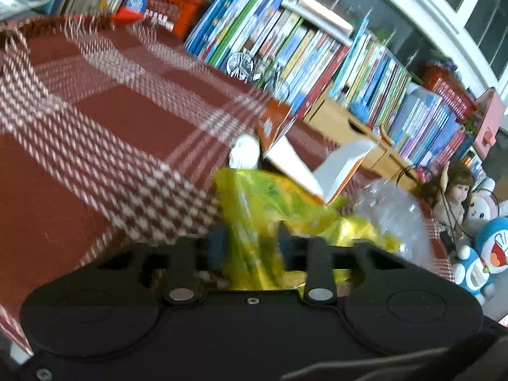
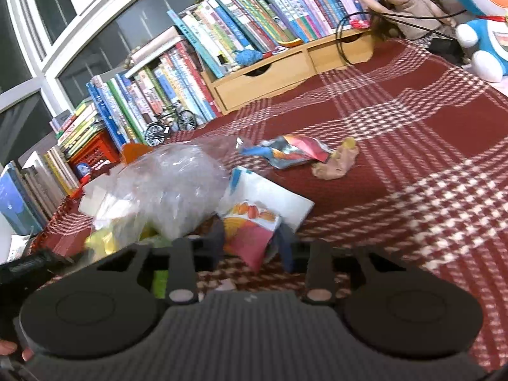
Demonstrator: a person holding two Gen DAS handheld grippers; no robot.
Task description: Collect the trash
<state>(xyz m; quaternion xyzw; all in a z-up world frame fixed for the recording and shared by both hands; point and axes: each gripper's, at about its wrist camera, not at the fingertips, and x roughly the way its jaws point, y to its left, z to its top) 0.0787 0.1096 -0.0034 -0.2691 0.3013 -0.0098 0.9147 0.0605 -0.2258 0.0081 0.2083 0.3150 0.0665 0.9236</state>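
My left gripper [image 1: 250,241] is shut on a crumpled yellow plastic bag [image 1: 254,209], held above the red checked tablecloth [image 1: 127,127]. A clear plastic bag [image 1: 397,219] lies to its right, and a white and orange carton [image 1: 317,165] behind it. My right gripper [image 2: 252,244] is shut on a white snack wrapper with orange and red print [image 2: 254,228]. Left of it sits the clear plastic bag [image 2: 171,187] with white scraps inside. A blue and red crumpled wrapper [image 2: 289,150] and a tan crumpled scrap [image 2: 336,162] lie farther out on the cloth.
Rows of books [image 1: 317,50] and a wooden drawer unit [image 2: 270,73] line the far side. A small model bicycle [image 2: 170,125], an orange crate [image 2: 95,152], a doll [image 2: 403,3] and blue plush toys [image 2: 485,19] stand along the edges. A black cable [image 2: 343,41] loops by the drawers.
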